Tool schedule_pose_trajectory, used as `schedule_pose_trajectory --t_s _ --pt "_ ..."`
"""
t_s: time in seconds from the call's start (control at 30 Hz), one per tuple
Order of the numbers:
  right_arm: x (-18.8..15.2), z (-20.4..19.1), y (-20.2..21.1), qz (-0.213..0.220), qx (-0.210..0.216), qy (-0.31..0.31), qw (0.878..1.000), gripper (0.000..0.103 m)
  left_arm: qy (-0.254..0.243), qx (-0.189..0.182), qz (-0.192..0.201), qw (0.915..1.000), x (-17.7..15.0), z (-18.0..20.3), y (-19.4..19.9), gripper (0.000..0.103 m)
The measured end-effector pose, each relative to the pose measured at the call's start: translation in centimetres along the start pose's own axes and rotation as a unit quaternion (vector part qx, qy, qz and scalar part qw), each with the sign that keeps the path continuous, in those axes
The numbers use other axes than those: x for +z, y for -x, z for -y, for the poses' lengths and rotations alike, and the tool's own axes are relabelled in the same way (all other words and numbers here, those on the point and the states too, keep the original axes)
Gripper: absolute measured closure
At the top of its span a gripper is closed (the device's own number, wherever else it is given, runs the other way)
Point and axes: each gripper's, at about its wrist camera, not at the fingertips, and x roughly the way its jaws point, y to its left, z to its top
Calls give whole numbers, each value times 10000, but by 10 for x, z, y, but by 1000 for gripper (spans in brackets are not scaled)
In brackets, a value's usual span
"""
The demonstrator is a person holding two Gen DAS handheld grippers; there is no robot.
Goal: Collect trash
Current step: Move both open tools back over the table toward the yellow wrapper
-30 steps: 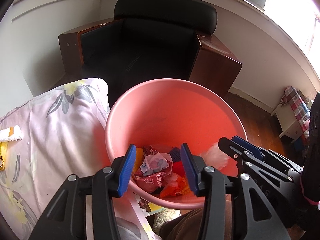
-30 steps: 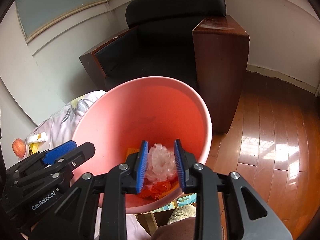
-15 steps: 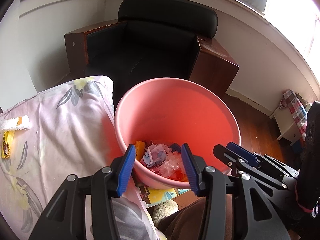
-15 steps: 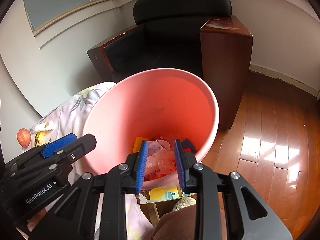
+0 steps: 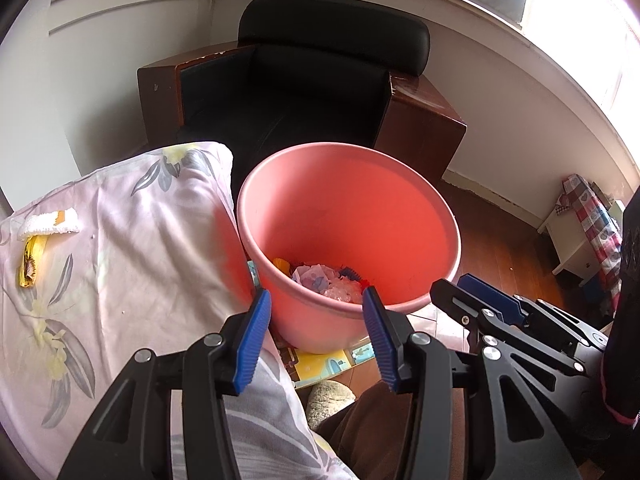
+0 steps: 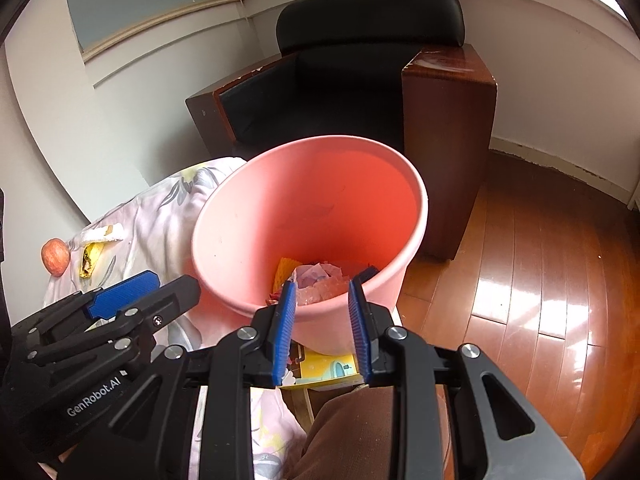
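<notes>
A pink plastic bin [image 5: 352, 220] stands beside the bed and holds crumpled trash [image 5: 320, 280]: paper, clear plastic and orange scraps. It also shows in the right wrist view [image 6: 308, 216], with the trash [image 6: 316, 280] at its bottom. My left gripper [image 5: 316, 328] is open and empty, just short of the bin's near rim. My right gripper [image 6: 322, 320] is open and empty, also at the near rim. A banana peel [image 5: 30, 264] and a white wrapper [image 5: 48, 222] lie on the floral bedsheet [image 5: 120, 264]. An apple [image 6: 55, 257] lies further left.
A black leather armchair [image 5: 304, 92] with wooden sides stands behind the bin. Wooden floor [image 6: 540, 280] lies to the right. A yellow box [image 5: 324, 366] sits under the bin. A white stool with checked cloth [image 5: 588, 216] is far right. My brown trouser leg [image 6: 344, 432] is below.
Both grippers have pulled back and up from inside the bin to outside its near rim. The clear plastic between the right fingers a second ago now lies in the bin.
</notes>
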Motion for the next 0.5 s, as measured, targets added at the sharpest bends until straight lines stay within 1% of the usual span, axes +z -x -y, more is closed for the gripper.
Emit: schedule_pose_trajectory --t_s 0.03,0.07,0.3,0.5 --pt "-2 -1 2 -9 -1 23 10000 75 18 -5 -4 10000 -3 1 2 52" --pt "-4 -1 3 -16 -16 57 10000 75 40 23 2 10000 -6 3 5 51" --pt "-15 5 20 31 -148 81 9999 75 -43 25 96 9999 -23 18 21 51" --pt "-23 4 27 23 -148 187 9997 75 286 227 82 9993 -36 20 31 50"
